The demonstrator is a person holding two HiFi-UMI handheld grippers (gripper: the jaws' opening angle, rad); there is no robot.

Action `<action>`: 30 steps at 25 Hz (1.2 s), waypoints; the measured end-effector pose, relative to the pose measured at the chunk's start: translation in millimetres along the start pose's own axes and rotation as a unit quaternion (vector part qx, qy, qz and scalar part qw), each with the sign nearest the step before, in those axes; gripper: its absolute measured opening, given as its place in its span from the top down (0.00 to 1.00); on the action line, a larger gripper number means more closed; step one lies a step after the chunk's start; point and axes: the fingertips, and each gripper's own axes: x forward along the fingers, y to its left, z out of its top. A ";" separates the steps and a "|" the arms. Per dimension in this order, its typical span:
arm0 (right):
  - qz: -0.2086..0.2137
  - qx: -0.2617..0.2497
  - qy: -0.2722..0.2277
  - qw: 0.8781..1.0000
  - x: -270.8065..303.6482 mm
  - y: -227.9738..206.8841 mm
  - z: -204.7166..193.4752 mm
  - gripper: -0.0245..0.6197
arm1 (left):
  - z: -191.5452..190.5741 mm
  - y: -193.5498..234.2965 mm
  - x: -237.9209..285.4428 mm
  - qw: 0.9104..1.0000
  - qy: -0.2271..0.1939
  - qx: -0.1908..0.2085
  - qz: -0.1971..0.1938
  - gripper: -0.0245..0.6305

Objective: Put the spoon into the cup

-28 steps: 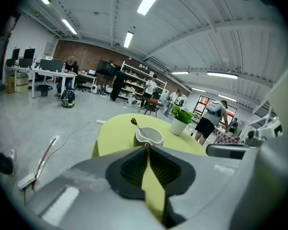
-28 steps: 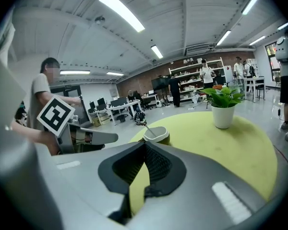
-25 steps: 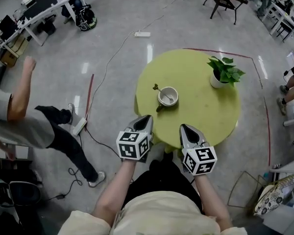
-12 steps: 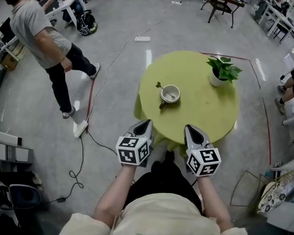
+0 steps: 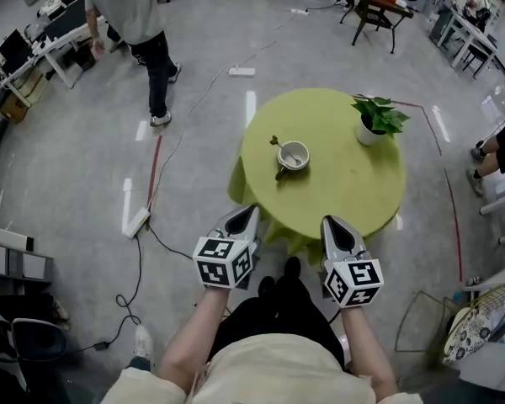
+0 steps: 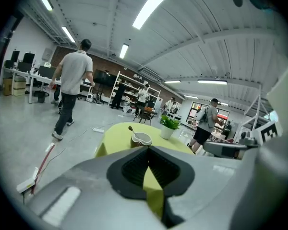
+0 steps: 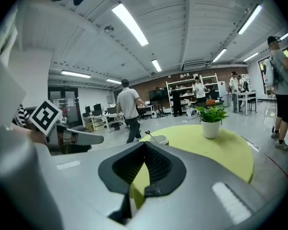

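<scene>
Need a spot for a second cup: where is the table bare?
The table is bare across its near half, from the cup and plant down to the near edge. The middle, between cup and plant, is open too, as is the far rim behind the cup. Only the far right, at the plant, is tight.

One round bench point(image 5: 345, 188), one cup point(image 5: 292, 156) on it, one spoon point(image 5: 279, 146) in the cup, one potted plant point(image 5: 374, 120) right of the cup, two claws, left claw point(image 5: 253, 208) and right claw point(image 5: 326, 220).
</scene>
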 end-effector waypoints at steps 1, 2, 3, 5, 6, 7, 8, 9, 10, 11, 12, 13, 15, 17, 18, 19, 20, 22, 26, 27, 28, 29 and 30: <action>-0.001 -0.001 -0.003 1.000 -2.5 1.0 1.2 0.96 | 1.4 -0.3 -3.2 1.000 -0.003 0.002 0.000 0.96; -0.003 0.000 -0.007 1.000 -4.9 1.8 2.7 0.96 | 2.8 -0.7 -6.1 1.000 -0.006 0.004 -0.001 0.96; -0.004 0.001 -0.010 1.000 -7.2 2.7 4.6 0.96 | 4.0 -1.1 -8.9 1.000 -0.009 0.005 -0.001 0.96; -0.005 0.001 -0.017 1.000 -11.4 4.8 8.7 0.96 | 6.1 -1.7 -14.4 1.000 -0.013 0.007 -0.001 0.96; -0.005 -0.001 -0.020 1.000 -13.3 5.6 10.4 0.96 | 6.7 -1.9 -16.8 1.000 -0.016 0.008 0.000 0.96; -0.005 -0.003 -0.023 1.000 -15.2 6.0 12.0 0.96 | 7.2 -2.3 -19.0 1.000 -0.018 0.008 0.001 0.96; -0.006 -0.005 -0.025 1.000 -17.3 6.4 13.5 0.96 | 7.5 -3.0 -21.1 1.000 -0.020 0.008 0.001 0.96; -0.006 -0.008 -0.027 1.000 -19.4 7.0 15.2 0.96 | 8.0 -3.8 -23.4 1.000 -0.022 0.008 0.002 0.96; -0.006 -0.010 -0.029 1.000 -21.2 7.8 16.9 0.96 | 8.6 -4.6 -25.5 1.000 -0.023 0.009 0.003 0.96; -0.005 -0.013 -0.031 0.999 -22.7 8.6 18.7 0.96 | 9.1 -5.4 -27.4 1.000 -0.025 0.011 0.004 0.96; -0.004 -0.016 -0.033 0.999 -24.0 9.4 20.3 0.96 | 9.3 -6.1 -29.0 1.000 -0.026 0.011 0.005 0.96; -0.002 -0.017 -0.035 0.999 -25.1 10.0 21.8 0.96 | 9.1 -6.9 -30.4 1.000 -0.027 0.012 0.006 0.96; 0.001 -0.018 -0.040 0.999 -27.6 10.4 24.3 0.96 | 7.8 -8.9 -32.8 1.000 -0.028 0.011 0.008 0.96; 0.004 -0.020 -0.044 0.999 -29.9 9.6 25.8 0.96 | 6.2 -11.3 -34.7 0.999 -0.030 0.011 0.010 0.96; 0.005 -0.021 -0.046 0.999 -30.9 8.7 26.5 0.96 | 5.8 -12.7 -35.3 0.999 -0.031 0.012 0.011 0.96; 0.007 -0.021 -0.048 0.999 -32.0 7.7 27.1 0.96 | 5.7 -14.2 -35.9 0.999 -0.033 0.012 0.012 0.96; 0.008 -0.021 -0.050 0.999 -33.5 6.9 27.3 0.96 | 5.6 -16.0 -36.7 0.999 -0.034 0.013 0.014 0.96; 0.011 -0.021 -0.052 0.998 -38.1 5.9 26.7 0.96 | 5.1 -20.3 -39.9 0.999 -0.037 0.014 0.016 0.96; 0.016 -0.021 -0.055 0.998 -50.7 4.0 23.7 0.96 | 3.0 -31.1 -48.2 0.999 -0.042 0.018 0.025 0.96; 0.017 -0.019 -0.055 0.998 -54.7 2.8 22.4 0.96 | 2.0 -34.4 -50.4 0.999 -0.043 0.018 0.027 0.96; 0.018 -0.017 -0.056 0.998 -58.7 1.8 20.9 0.96 | 0.8 -37.8 -53.0 0.998 -0.044 0.019 0.029 0.96; 0.019 -0.015 -0.056 0.998 -62.4 1.3 19.6 0.96 | -0.3 -41.1 -55.8 0.998 -0.046 0.019 0.030 0.96; 0.021 -0.014 -0.057 0.998 -66.0 0.9 18.5 0.96 | -1.3 -44.2 -58.6 0.998 -0.047 0.020 0.032 0.96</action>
